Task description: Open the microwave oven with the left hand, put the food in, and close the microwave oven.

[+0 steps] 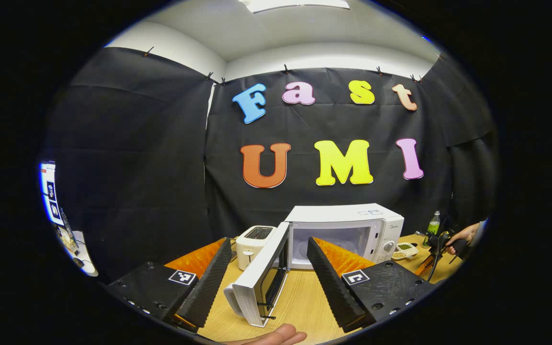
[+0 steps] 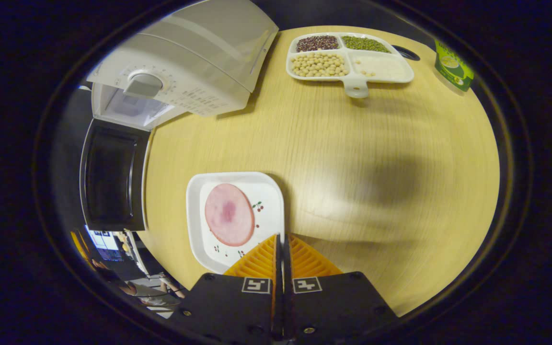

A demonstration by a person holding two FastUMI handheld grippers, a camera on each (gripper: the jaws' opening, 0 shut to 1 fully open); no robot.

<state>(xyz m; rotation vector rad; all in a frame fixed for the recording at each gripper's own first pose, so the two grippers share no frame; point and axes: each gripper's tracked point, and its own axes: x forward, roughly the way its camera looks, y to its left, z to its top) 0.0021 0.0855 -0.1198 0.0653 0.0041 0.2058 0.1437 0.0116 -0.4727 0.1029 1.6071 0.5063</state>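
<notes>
Door (image 1: 261,282): swung wide off the microwave (image 1: 348,232).
Left claw (image 1: 266,249): apart, straddling the door edge (untouched).
Right claw (image 2: 283,239): together at the plate (image 2: 235,218) rim; bare worktop (image 2: 376,167) beyond.

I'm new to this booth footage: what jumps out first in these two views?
The white microwave oven on the wooden table stands with its door swung wide open, between the open left tool's fingers. In the right gripper view, a white square plate carrying a round pink ham slice lies just ahead of the right tool, whose fingers look closed.
</notes>
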